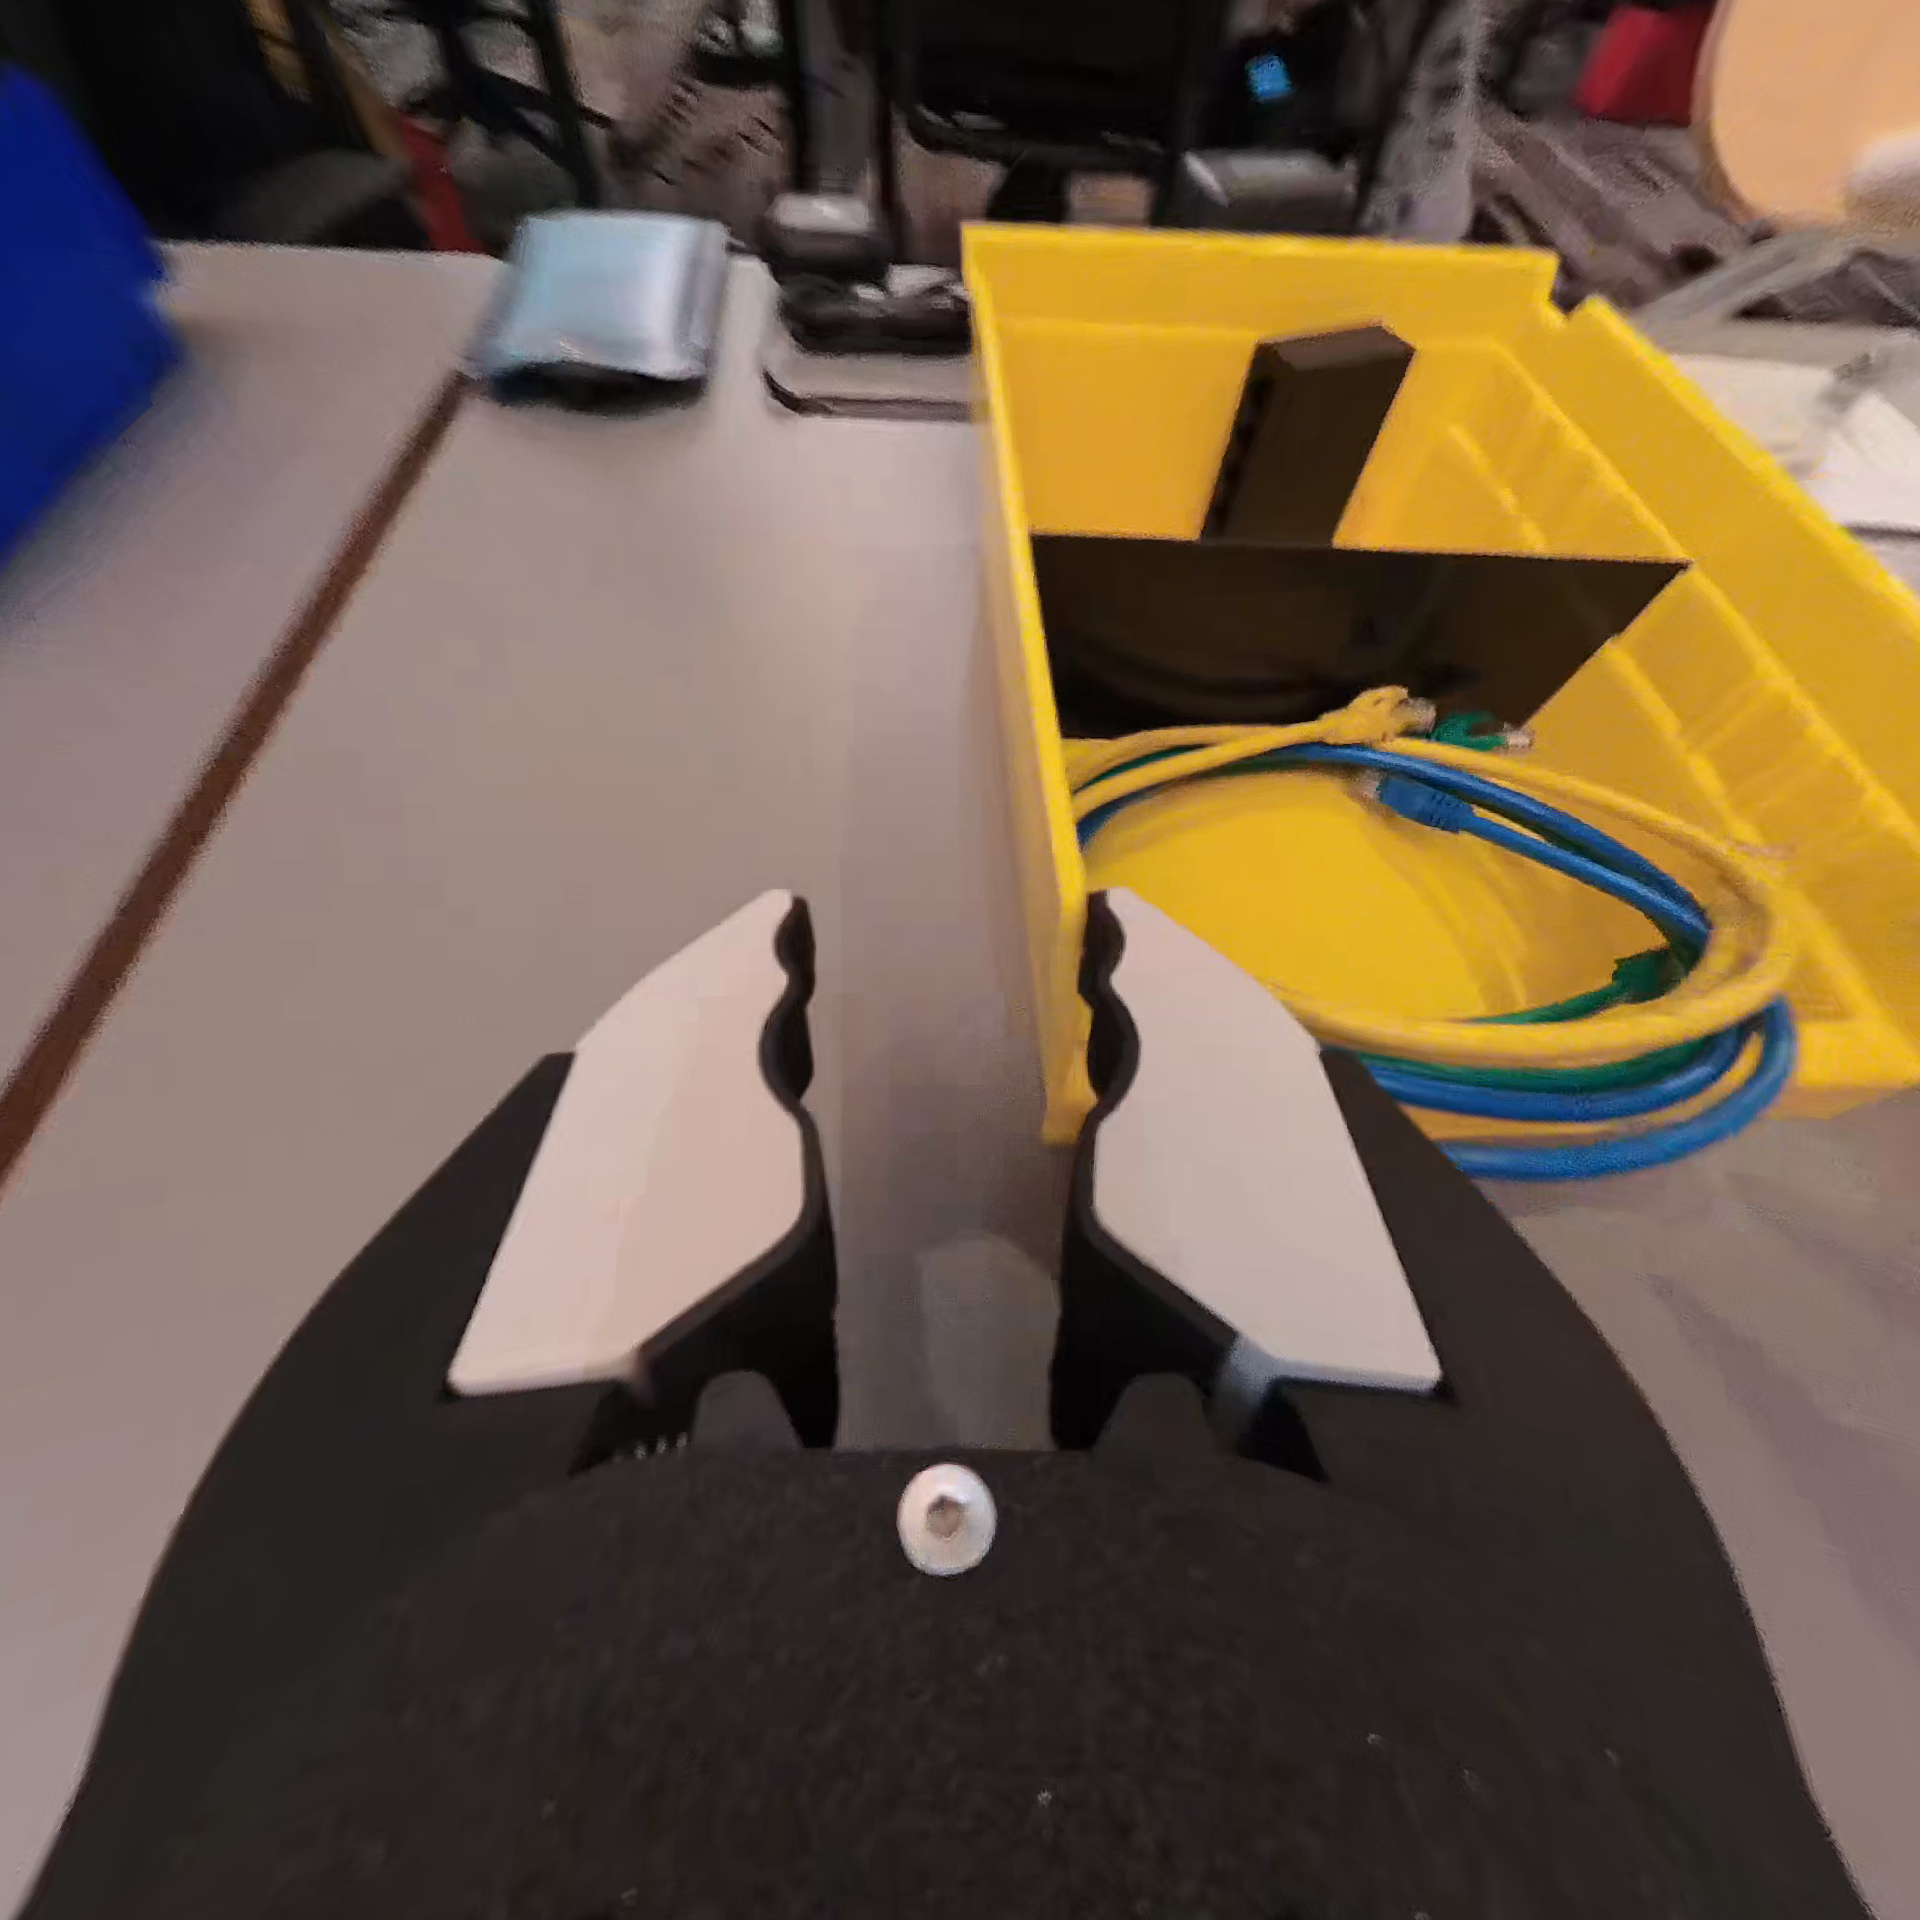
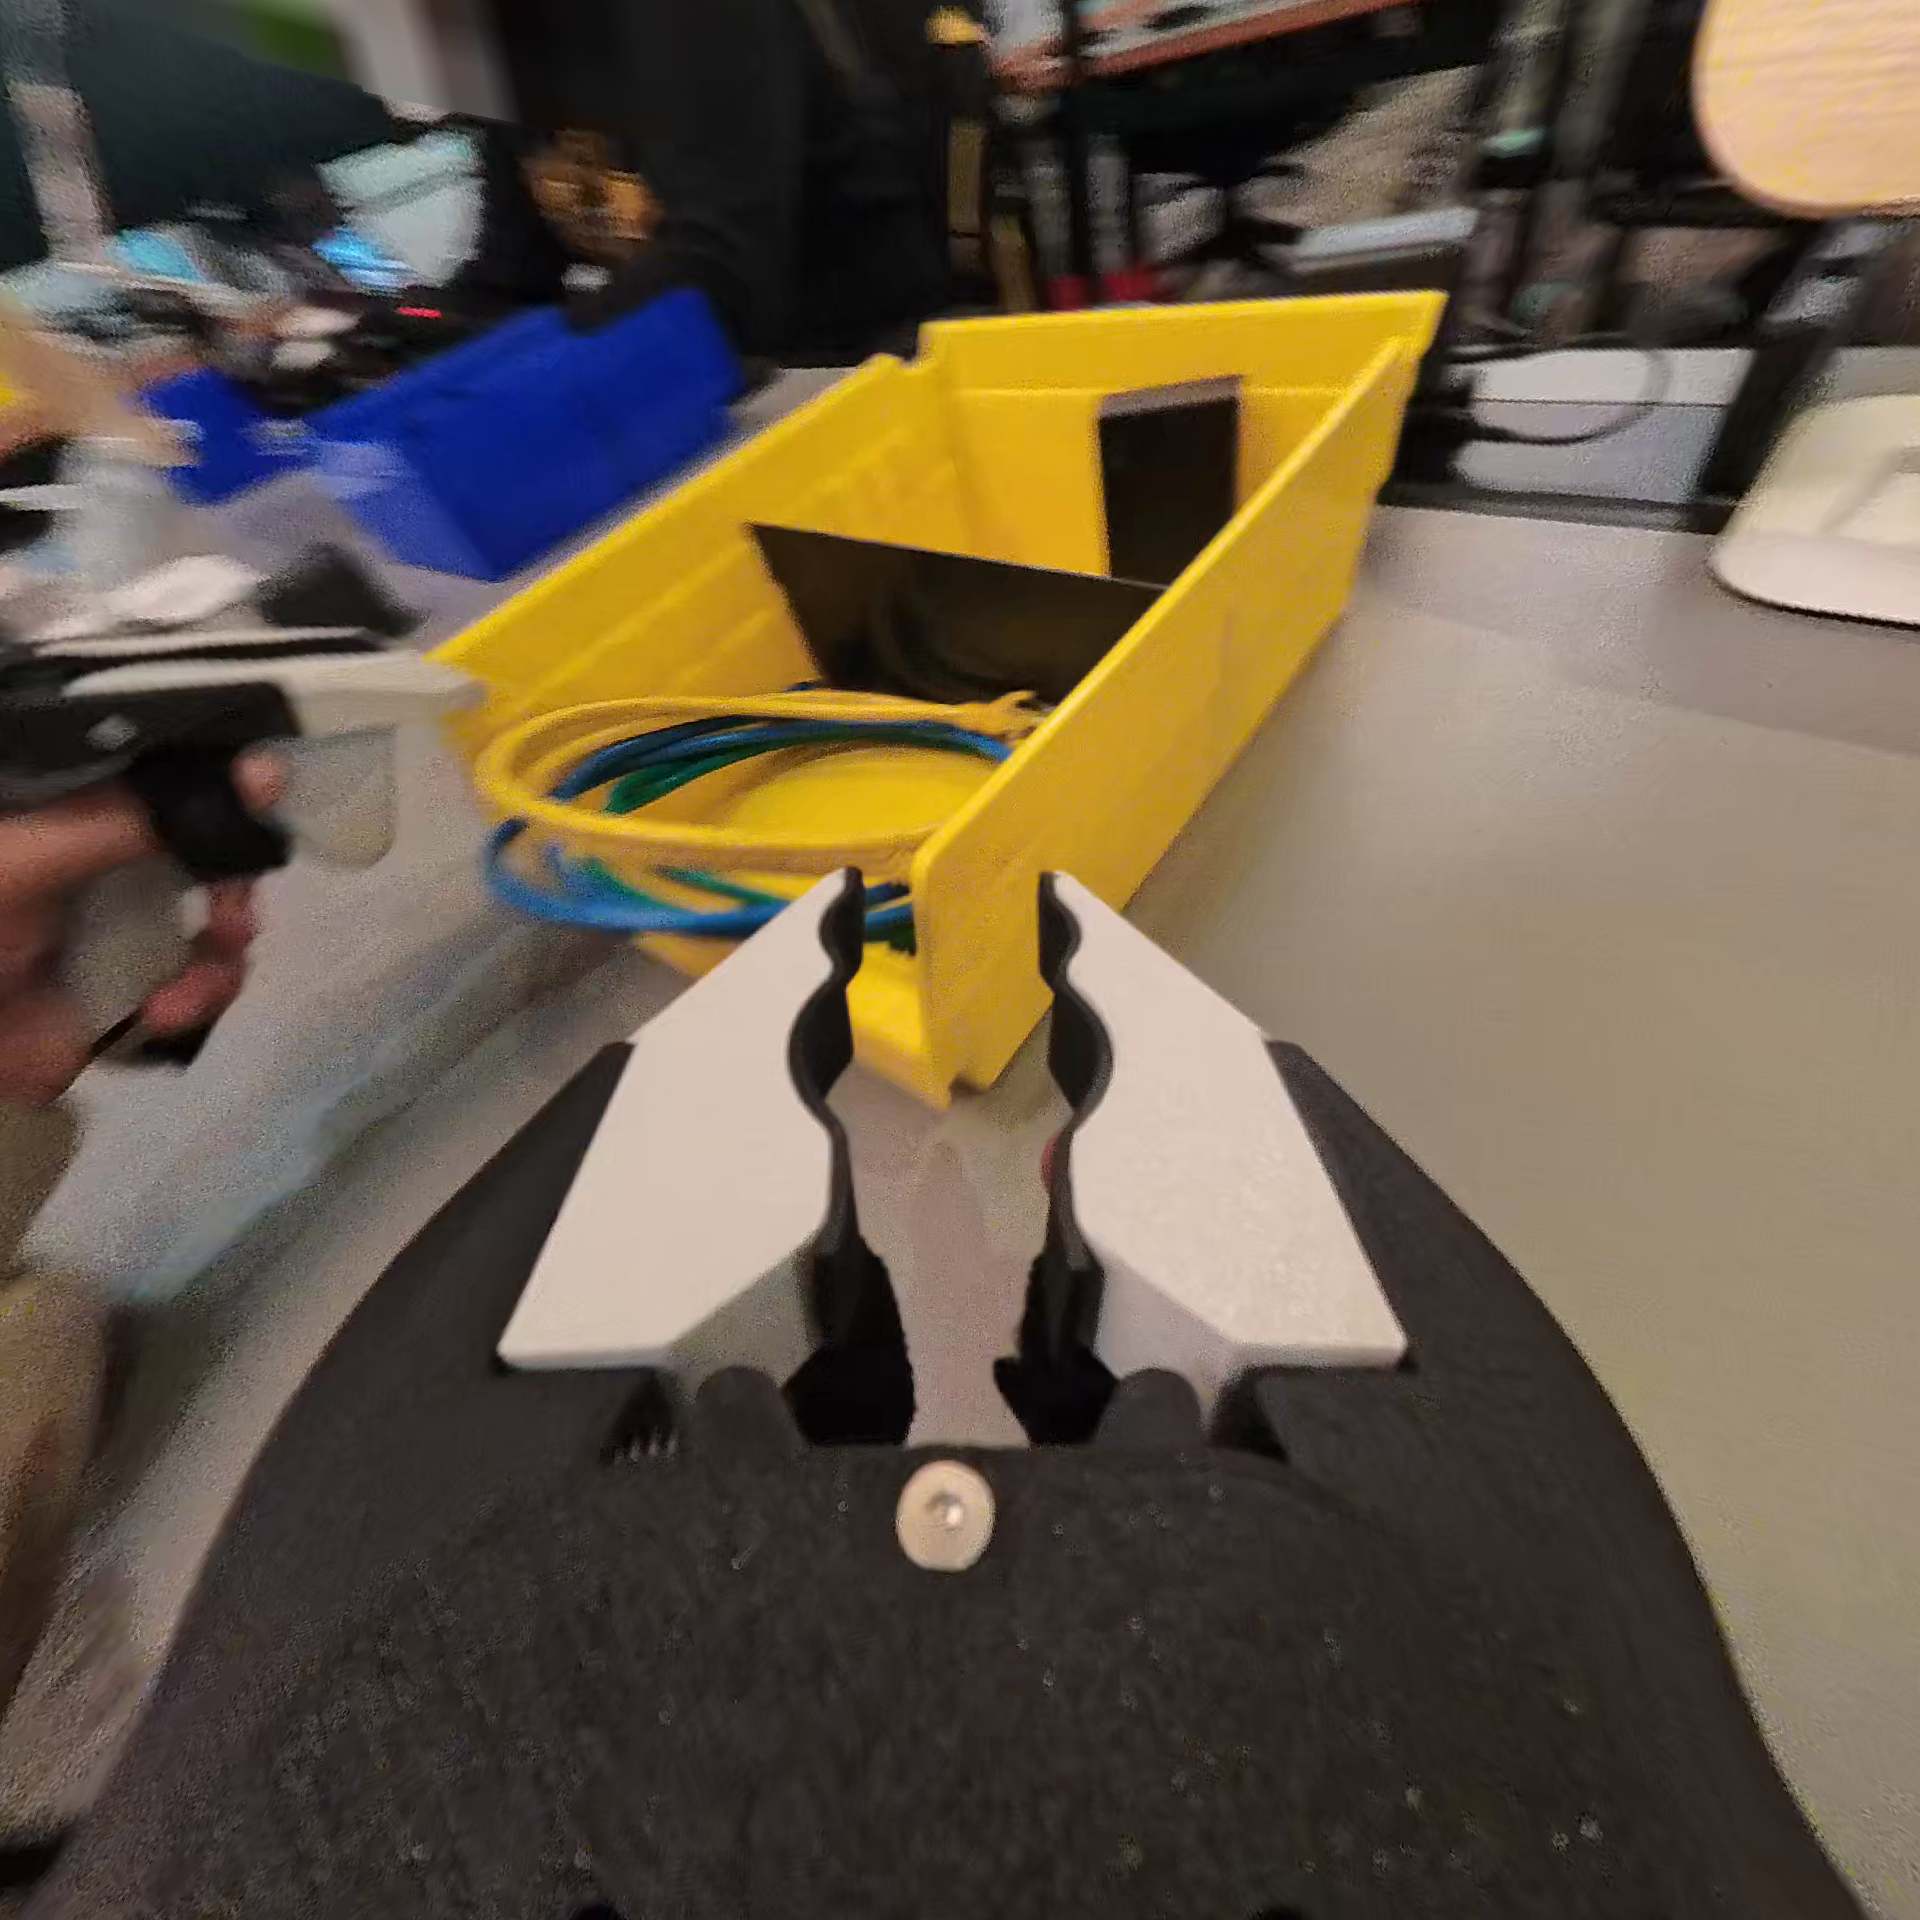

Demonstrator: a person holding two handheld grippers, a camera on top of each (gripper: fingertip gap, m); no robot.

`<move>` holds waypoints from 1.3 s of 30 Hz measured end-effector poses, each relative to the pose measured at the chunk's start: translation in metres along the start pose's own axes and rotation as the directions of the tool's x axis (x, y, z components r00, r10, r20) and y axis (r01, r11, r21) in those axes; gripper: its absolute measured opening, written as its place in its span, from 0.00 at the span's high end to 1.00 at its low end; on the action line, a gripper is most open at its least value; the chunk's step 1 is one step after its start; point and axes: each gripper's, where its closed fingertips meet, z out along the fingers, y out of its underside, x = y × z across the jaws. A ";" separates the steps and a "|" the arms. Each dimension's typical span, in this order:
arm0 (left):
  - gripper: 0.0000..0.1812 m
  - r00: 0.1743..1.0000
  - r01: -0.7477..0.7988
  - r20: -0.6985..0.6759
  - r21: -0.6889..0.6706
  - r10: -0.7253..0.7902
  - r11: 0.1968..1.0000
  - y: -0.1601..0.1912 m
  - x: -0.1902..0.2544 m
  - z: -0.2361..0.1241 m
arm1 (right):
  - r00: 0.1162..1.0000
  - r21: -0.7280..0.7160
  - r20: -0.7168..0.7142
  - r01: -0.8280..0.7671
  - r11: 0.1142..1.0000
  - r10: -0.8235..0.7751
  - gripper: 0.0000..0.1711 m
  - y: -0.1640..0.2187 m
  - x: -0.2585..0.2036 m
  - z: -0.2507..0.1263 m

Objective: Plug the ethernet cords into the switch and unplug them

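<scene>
A yellow bin [image 1: 1714, 665] on the grey table holds coiled yellow, blue and green ethernet cords [image 1: 1558, 997] in its front part. Behind a black divider [image 1: 1351, 613], a black switch [image 1: 1309, 436] leans upright against the back wall. My left gripper [image 1: 945, 914] is open and empty, just left of the bin's near corner. In the right wrist view, the bin [image 2: 1143, 769], the cords [image 2: 665, 831] and the switch [image 2: 1169, 478] show again. My right gripper [image 2: 945, 894] is open and empty, at the bin's front right corner. The left gripper [image 2: 343, 717], held by a hand, shows at the left.
A blue bin [image 2: 540, 416] stands far left. A grey-blue pouch [image 1: 613, 301] and a black device [image 1: 873, 301] lie at the table's back. A white object [image 2: 1839, 520] sits at the right. Papers [image 1: 1849, 436] lie right of the bin. A seam [image 1: 218, 769] runs along the table.
</scene>
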 end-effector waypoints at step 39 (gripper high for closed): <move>0.75 0.507 -0.853 -0.552 -0.434 0.662 0.291 -0.080 0.119 0.225 | 0.930 0.231 -0.364 0.048 0.972 0.040 0.79 0.044 0.282 -0.336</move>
